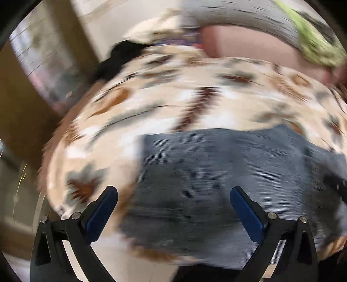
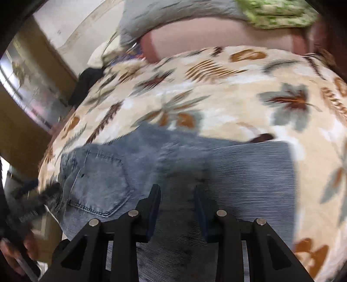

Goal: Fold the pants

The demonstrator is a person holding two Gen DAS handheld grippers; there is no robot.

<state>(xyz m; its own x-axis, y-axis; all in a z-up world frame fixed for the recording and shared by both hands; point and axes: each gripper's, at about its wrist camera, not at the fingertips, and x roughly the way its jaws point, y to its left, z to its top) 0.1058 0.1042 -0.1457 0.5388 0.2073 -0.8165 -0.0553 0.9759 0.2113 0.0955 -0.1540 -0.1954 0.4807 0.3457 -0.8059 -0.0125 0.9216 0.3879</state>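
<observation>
I am looking at the jeans lying near the bed's near edge, on the leaf-print blanket, apparently already doubled into a compact block; further folding seems left. My left gripper is gaping wide, empty. My right gripper is partly open, holding nothing. Pillows are lying at the far edge.

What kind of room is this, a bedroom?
Probably a bedroom: the jeans lie on a leaf-print blanket spread like bedding, with pillows stacked at its far end.
</observation>
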